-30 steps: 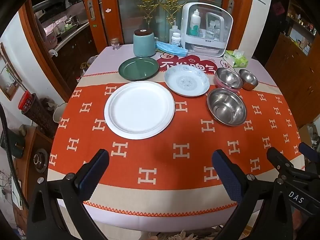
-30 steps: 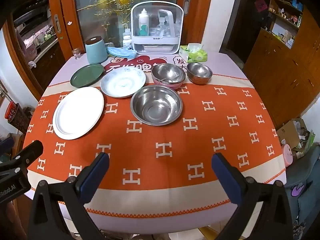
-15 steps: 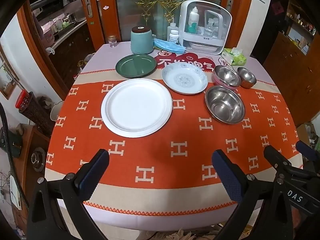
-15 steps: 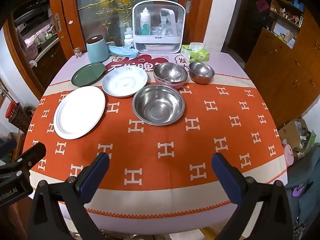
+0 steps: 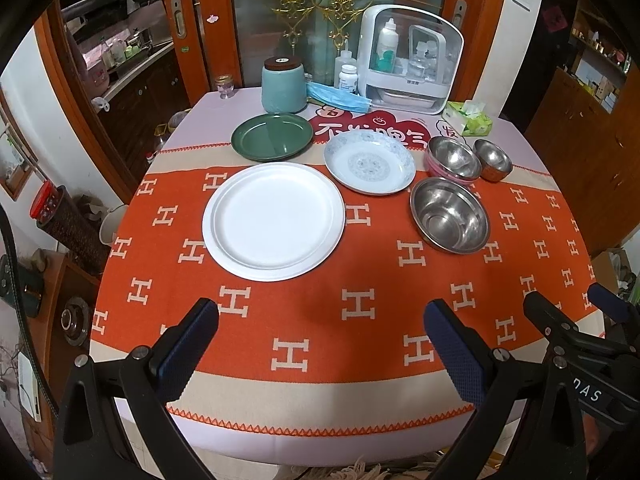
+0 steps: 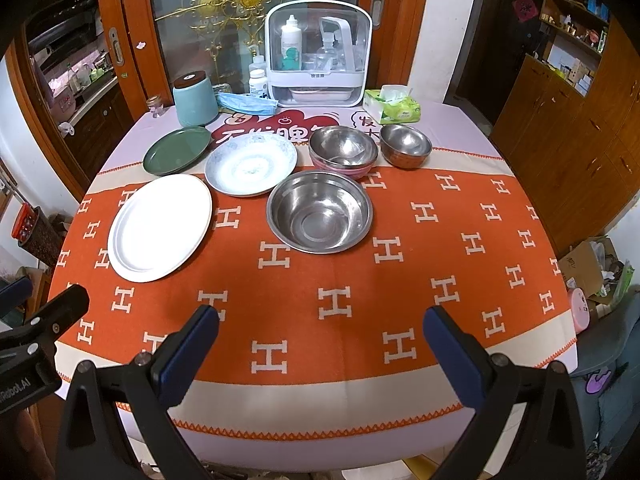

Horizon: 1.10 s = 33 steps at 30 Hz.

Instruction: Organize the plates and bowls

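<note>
On the orange cloth lie a large white plate (image 5: 274, 221) (image 6: 160, 227), a green plate (image 5: 272, 136) (image 6: 177, 155) and a pale blue patterned plate (image 5: 369, 163) (image 6: 251, 164). A large steel bowl (image 5: 449, 215) (image 6: 319, 211), a steel bowl nested in a pink one (image 5: 452, 159) (image 6: 343, 152) and a small steel bowl (image 5: 493, 160) (image 6: 405, 146) stand to the right. My left gripper (image 5: 320, 334) and right gripper (image 6: 320, 334) are both open and empty, above the table's near edge.
At the back stand a teal jar (image 5: 283, 85), a blue face mask (image 5: 338, 97), a white storage box with bottles (image 5: 410, 64) and a tissue pack (image 5: 469, 118). A wooden cabinet (image 6: 580, 128) stands to the right, glass doors behind.
Both grippers have moved slightly forward and toward the table, so the dishes look a little nearer. Nothing on the table has moved. Both grippers stay open.
</note>
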### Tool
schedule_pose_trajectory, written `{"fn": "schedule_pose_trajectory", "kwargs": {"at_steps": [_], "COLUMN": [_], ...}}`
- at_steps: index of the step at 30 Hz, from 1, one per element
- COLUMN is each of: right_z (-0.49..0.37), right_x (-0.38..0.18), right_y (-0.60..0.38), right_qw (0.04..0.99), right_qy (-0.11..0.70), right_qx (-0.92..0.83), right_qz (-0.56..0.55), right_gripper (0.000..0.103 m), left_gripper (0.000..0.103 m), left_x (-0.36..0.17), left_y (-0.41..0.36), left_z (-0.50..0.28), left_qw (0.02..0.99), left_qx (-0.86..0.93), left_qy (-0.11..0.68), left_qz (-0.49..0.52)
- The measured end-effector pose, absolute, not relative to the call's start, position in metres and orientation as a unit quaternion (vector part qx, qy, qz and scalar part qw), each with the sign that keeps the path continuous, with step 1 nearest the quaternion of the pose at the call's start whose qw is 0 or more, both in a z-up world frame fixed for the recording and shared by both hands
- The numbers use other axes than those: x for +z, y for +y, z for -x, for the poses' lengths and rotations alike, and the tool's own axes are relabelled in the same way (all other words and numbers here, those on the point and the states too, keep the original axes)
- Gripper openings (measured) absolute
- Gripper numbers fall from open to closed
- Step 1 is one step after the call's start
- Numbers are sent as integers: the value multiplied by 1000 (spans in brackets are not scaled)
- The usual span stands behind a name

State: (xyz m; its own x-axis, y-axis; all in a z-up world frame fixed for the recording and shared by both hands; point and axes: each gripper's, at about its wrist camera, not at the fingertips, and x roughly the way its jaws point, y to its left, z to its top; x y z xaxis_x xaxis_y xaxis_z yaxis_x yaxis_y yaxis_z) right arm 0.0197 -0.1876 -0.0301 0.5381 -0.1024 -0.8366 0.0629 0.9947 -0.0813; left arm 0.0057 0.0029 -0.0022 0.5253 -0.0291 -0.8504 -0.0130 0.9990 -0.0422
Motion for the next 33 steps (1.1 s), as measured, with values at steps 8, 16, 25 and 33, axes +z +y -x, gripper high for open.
{"fn": "schedule_pose_trajectory", "kwargs": {"at_steps": [8, 16, 25, 33], "right_z": [-20, -19, -23, -18], "right_x": [-28, -28, -26, -23], "right_y": [-187, -188, -178, -180], "right_qw": [877, 877, 878, 881], "right_qy": [478, 479, 476, 471], "right_qx": [-46, -45, -43, -43], "right_qz": [19, 18, 18, 18], "right_gripper": [102, 102, 102, 102], "left_gripper": [102, 102, 102, 102], "left_x": [-1, -1, -1, -1], "left_y": [3, 5, 6, 4], "left_z": [-9, -9, -4, -2], "left_qw": [873, 873, 874, 874], "left_qx": [-4, -8, -12, -13], "left_qy": [488, 487, 486, 486], "left_qz": [20, 20, 18, 18]}}
